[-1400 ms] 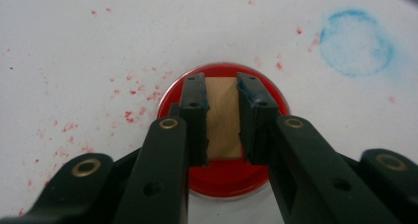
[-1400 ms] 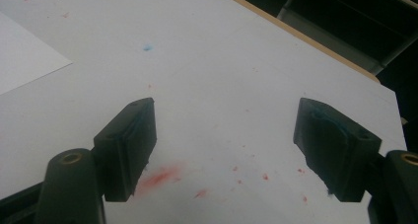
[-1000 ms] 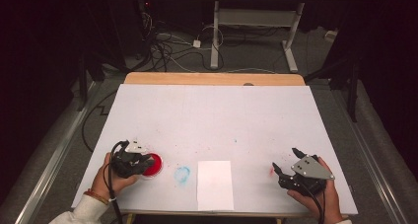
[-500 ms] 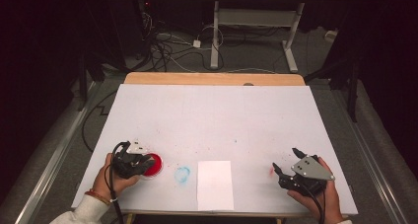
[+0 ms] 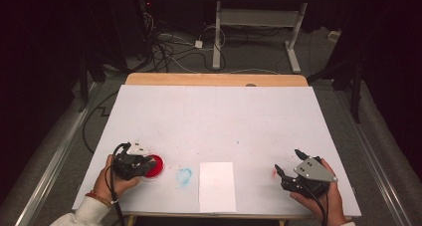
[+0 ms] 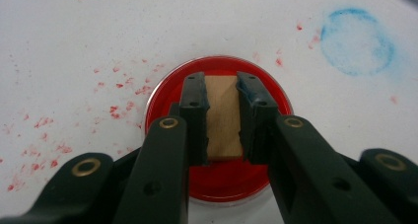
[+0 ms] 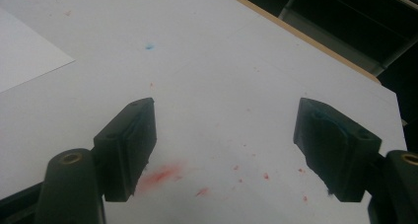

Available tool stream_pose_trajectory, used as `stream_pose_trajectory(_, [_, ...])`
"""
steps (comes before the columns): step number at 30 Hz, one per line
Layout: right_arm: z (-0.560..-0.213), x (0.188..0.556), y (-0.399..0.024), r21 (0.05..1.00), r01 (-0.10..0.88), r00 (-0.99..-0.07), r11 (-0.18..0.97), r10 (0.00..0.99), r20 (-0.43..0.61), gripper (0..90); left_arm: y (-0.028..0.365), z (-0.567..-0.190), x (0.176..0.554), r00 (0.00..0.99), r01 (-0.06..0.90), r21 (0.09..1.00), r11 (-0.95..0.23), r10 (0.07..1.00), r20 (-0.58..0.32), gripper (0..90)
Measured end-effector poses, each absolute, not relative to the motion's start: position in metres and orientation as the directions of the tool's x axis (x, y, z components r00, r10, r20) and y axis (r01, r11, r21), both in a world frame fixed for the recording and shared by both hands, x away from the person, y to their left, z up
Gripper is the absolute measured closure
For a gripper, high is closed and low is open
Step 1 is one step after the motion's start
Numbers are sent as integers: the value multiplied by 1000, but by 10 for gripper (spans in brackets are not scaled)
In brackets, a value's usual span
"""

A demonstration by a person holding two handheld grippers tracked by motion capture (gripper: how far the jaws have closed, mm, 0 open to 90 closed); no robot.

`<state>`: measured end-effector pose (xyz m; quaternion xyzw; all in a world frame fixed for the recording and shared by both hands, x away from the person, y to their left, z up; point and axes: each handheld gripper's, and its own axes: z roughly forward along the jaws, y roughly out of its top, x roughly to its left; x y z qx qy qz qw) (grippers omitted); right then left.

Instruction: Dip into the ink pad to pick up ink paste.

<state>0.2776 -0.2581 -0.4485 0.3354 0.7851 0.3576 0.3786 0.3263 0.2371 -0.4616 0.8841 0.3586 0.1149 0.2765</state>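
Near the table's (image 5: pixel 214 116) front left corner, the left gripper (image 5: pixel 142 162) pinches a small wooden block (image 6: pixel 223 116) between its two black jaws. From the left gripper view the block stands upright over a round red dish (image 6: pixel 218 180), the jaws pressed flat against its two sides; whether its lower end touches the red surface cannot be told. Red specks (image 6: pixel 118 86) scatter across the white tabletop to the left of the dish, and a faint blue ring (image 6: pixel 357 40) lies to its upper right. In the high view the dish (image 5: pixel 155 166) sits just beside the left hand (image 5: pixel 110 178), with the blue ring (image 5: pixel 183 175) between it and a white sheet (image 5: pixel 217 186) that lies near the front edge.

At the front right, the right hand (image 5: pixel 323 196) holds the right gripper (image 5: pixel 287 162) with its jaws spread wide and nothing between them. It hangs low over the bare tabletop, well apart from the sheet. A pale red smear (image 7: pixel 160 174) shows just by its left jaw, and the sheet's corner (image 7: pixel 27 51) reaches in from the upper left of the right gripper view.

Against the frames from a second and half a second ago, nothing differs: both hands sit in the same spots, the left gripper keeps the same grip over the dish, the right gripper stays equally open, and the sheet, ring and dish have not shifted.
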Motion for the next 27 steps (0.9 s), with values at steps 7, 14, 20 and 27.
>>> stream_pose_trajectory(7, [-449,277,-257,815,256,-491,521,796,-355,249,237,-462,326,714,575,571,-586,700,0,739])
stream_pose_trajectory(14, [-449,277,-259,814,254,-492,523,794,-357,249,235,-460,327,718,573,557,-601,696,12,738])
stream_pose_trajectory(20, [-448,277,-259,815,254,-493,522,794,-355,250,236,-459,326,716,570,565,-597,698,15,738])
stream_pose_trajectory(27, [-449,276,-258,814,252,-494,523,793,-356,249,235,-456,324,715,564,565,-602,698,30,738])
